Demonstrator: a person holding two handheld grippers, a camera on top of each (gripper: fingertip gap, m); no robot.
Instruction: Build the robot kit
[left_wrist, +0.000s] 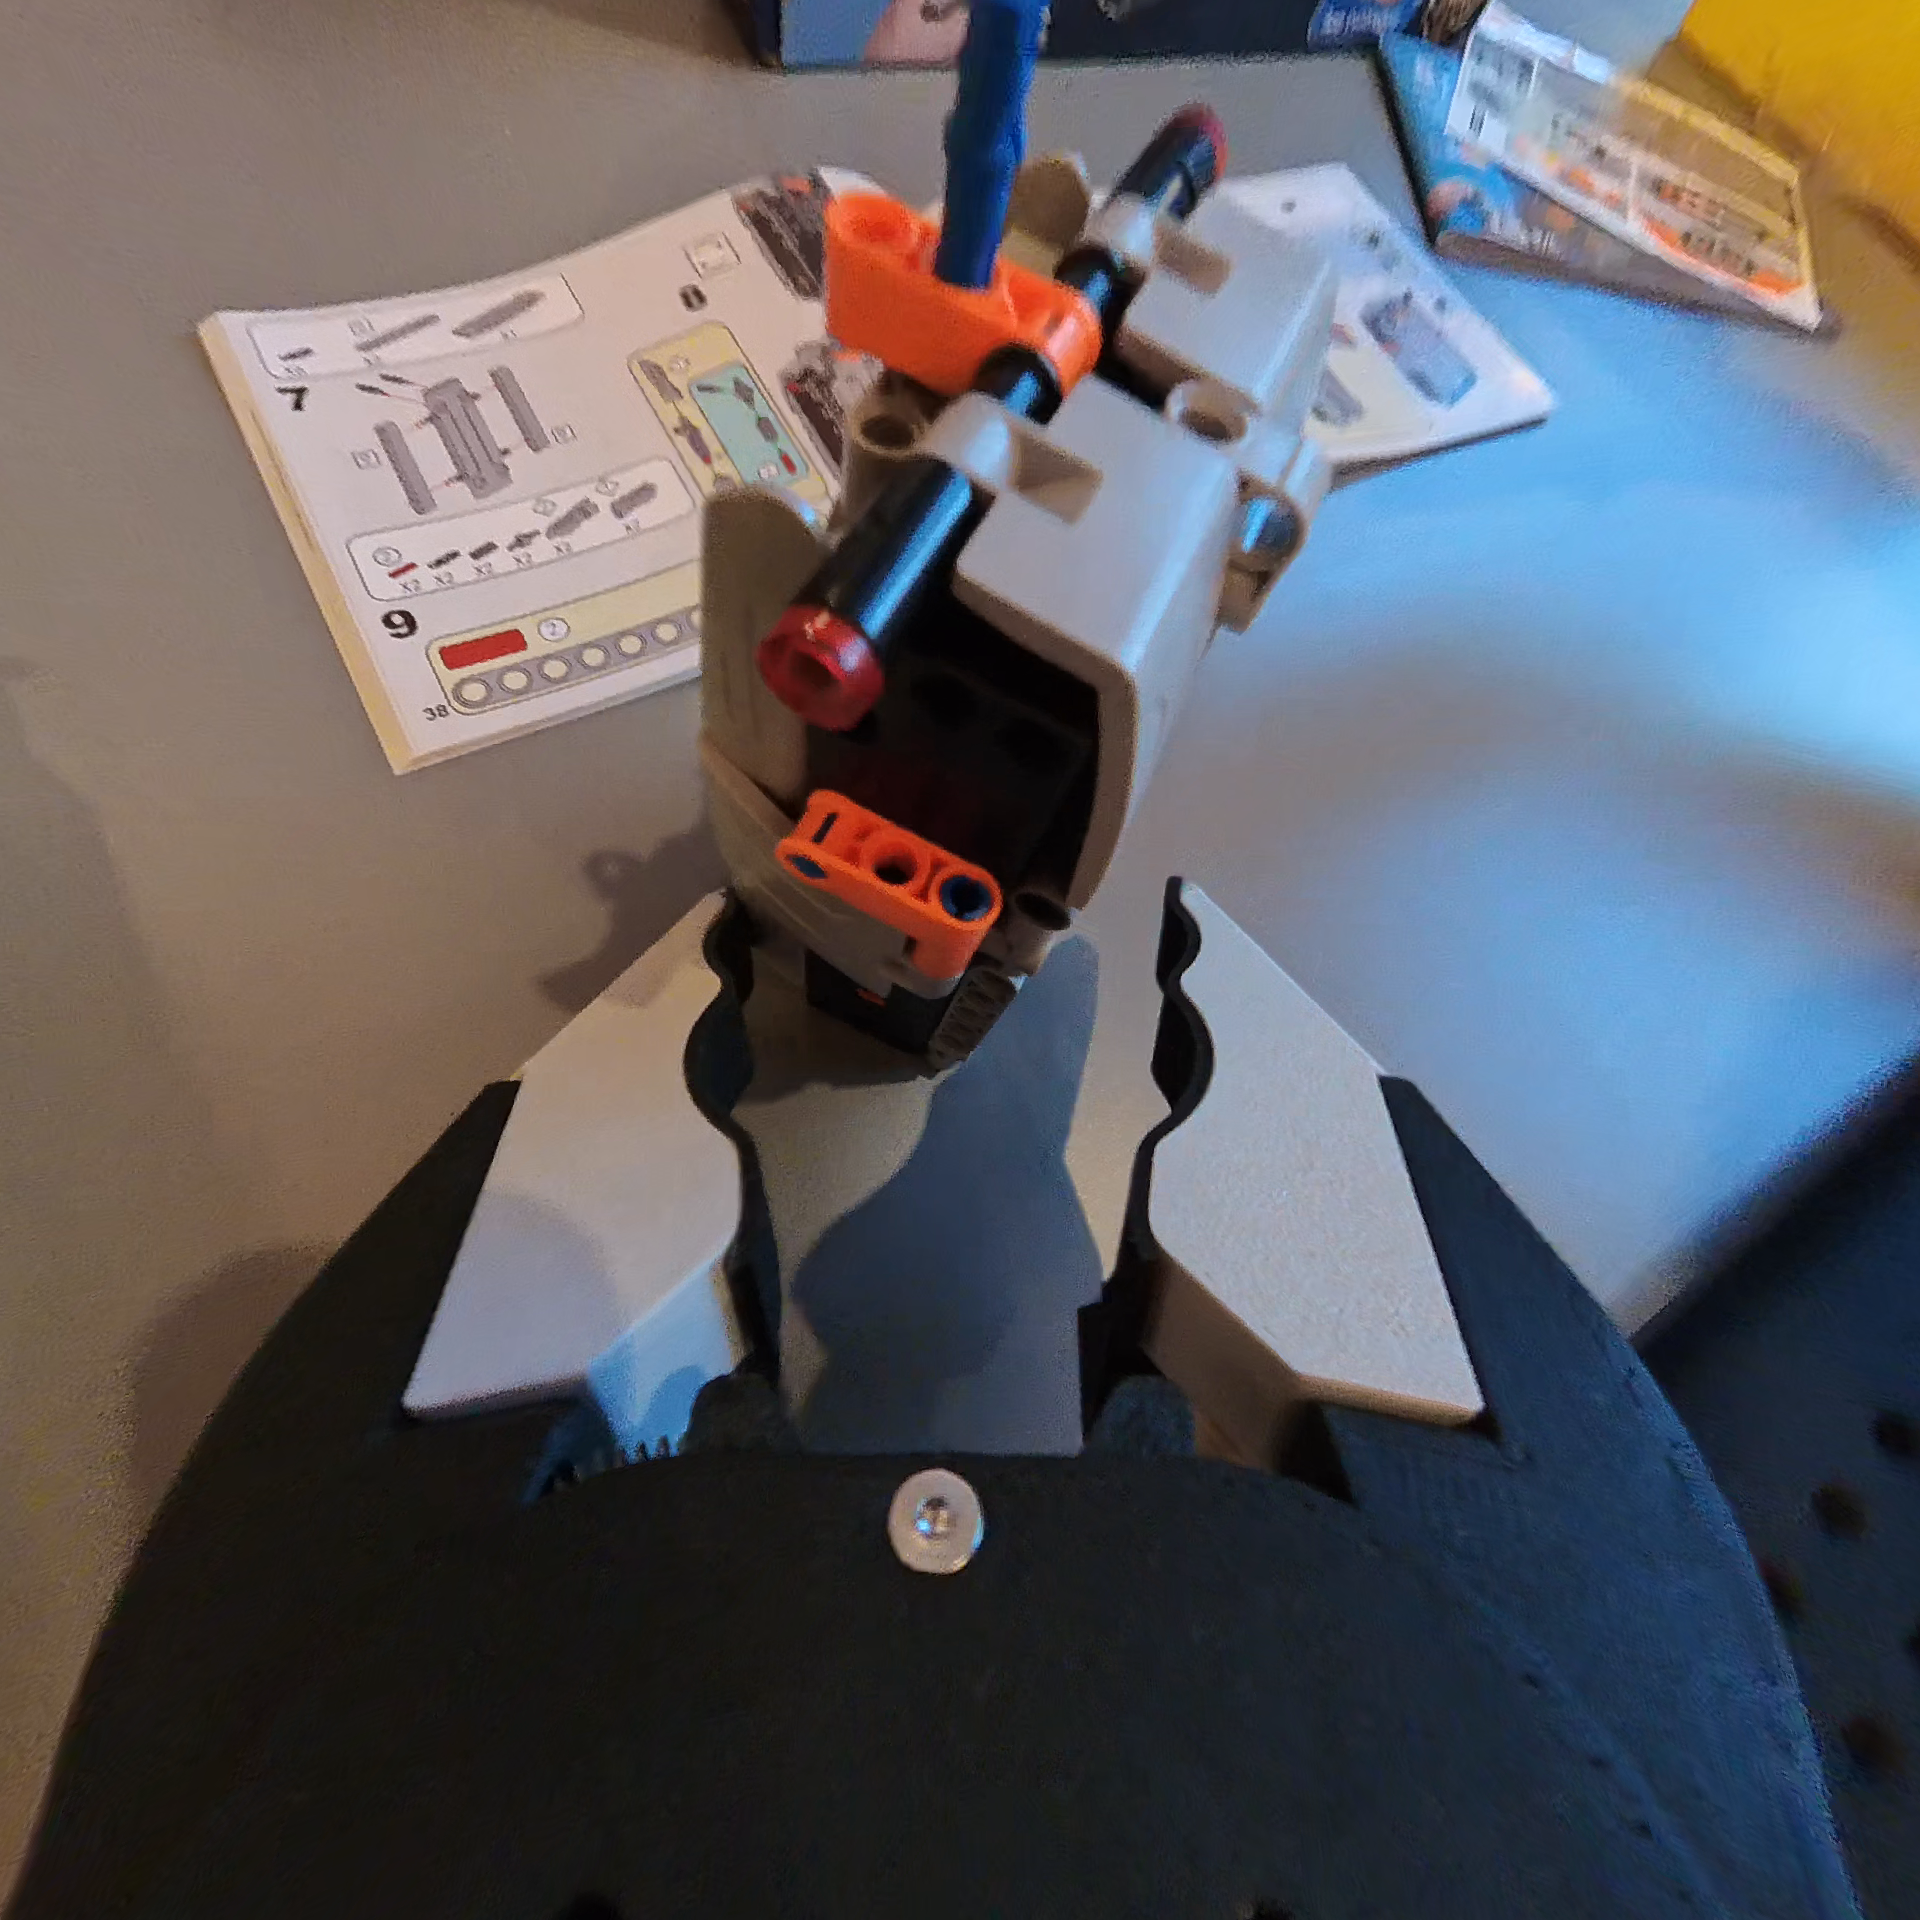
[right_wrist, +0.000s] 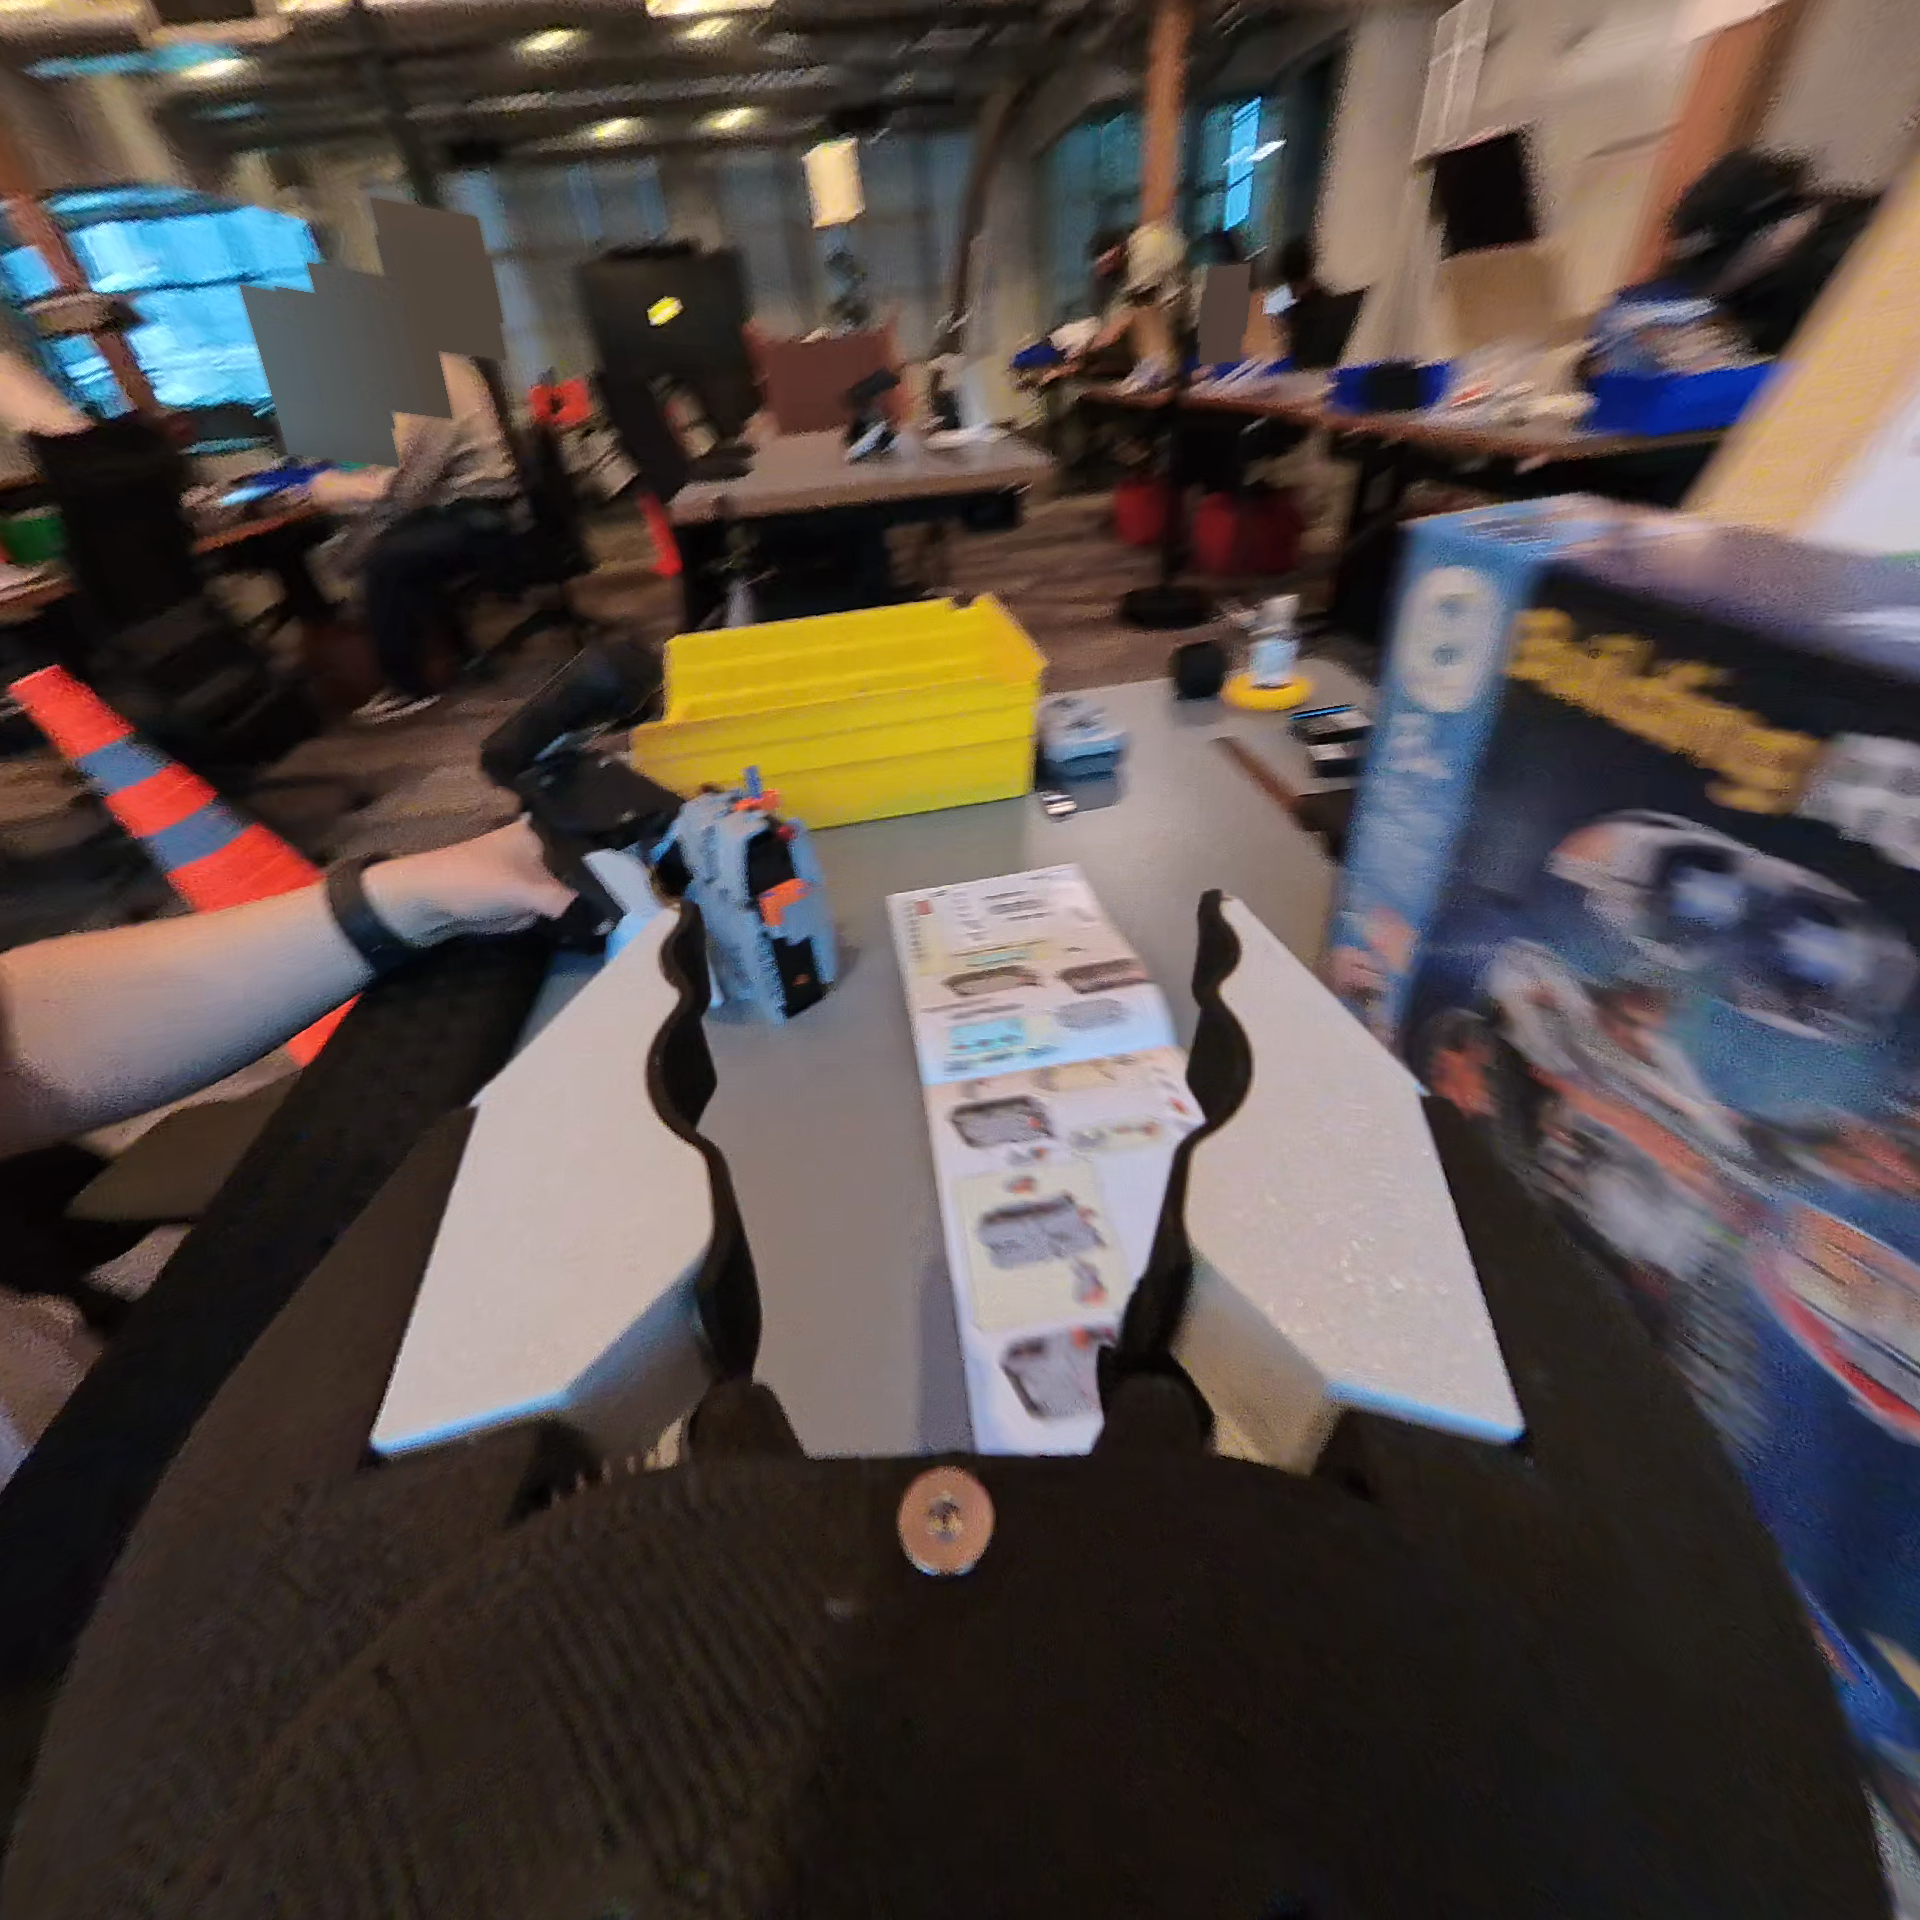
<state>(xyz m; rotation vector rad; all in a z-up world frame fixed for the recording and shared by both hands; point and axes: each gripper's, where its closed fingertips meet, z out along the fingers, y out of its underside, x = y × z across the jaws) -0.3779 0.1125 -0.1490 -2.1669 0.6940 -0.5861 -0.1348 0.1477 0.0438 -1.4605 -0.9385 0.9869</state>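
Near the tabletop's left edge, left gripper (left_wrist: 951, 935) spread wide about the base of a grey brick model (left_wrist: 977, 623), standing upright; contact unclear. Right gripper (right_wrist: 948, 935) wide, empty, above an open instruction booklet (right_wrist: 1039, 1101) mid-table. Yellow bin (right_wrist: 842, 717) at far edge.

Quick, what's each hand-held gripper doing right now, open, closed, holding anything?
Left hand-held gripper: open, empty, right behind the grey brick model.
Right hand-held gripper: open, empty, above the instruction booklet.

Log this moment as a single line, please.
left gripper: open, at brick model | right gripper: open, empty, above booklet | table
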